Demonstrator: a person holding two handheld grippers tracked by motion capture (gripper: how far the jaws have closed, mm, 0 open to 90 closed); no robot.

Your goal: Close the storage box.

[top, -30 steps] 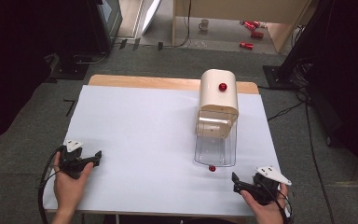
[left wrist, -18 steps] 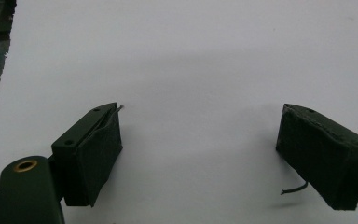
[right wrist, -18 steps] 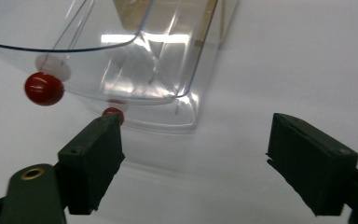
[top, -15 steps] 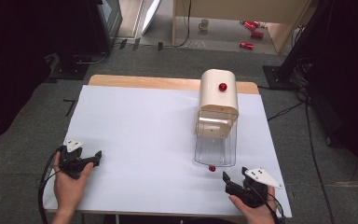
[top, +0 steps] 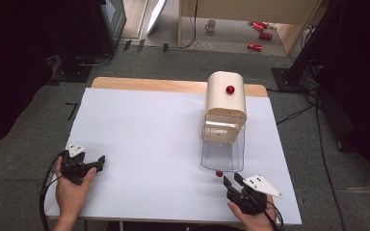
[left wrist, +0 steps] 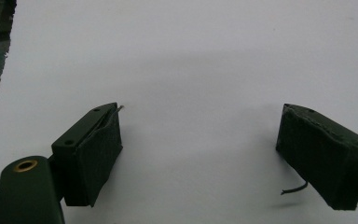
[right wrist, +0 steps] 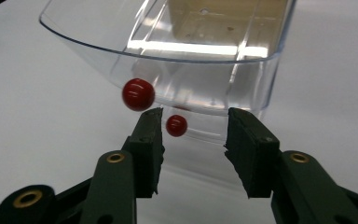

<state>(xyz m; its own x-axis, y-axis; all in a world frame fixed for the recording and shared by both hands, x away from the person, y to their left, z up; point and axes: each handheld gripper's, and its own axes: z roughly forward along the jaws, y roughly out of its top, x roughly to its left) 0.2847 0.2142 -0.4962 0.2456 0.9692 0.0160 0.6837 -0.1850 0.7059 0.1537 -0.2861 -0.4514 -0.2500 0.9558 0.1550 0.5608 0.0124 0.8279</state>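
A cream appliance (top: 225, 98) with a red knob (top: 230, 89) stands at the table's right, and a clear plastic bin (top: 223, 149) juts from its front. A small red ball (top: 218, 173) sits at the bin's near wall. In the right gripper view the red ball (right wrist: 138, 94) lies against the clear bin (right wrist: 177, 56), with a smaller red spot (right wrist: 176, 125) below it, perhaps a reflection. My right gripper (top: 231, 179) (right wrist: 193, 126) points at the bin just short of the ball. Its jaws have just been closing, and nothing is between the pads. My left gripper (top: 99, 162) (left wrist: 200, 121) rests wide open over bare white table.
The white table sheet (top: 144, 134) has a wooden strip (top: 144, 84) along its far edge. On the floor beyond it are red cans (top: 260, 29), a mug (top: 211, 24) and dark equipment stands (top: 77, 38). Cables run along the floor at the right.
My right gripper has moved left and forward to the bin's front, close to the red ball, and its jaws have narrowed. The left gripper has stayed put.
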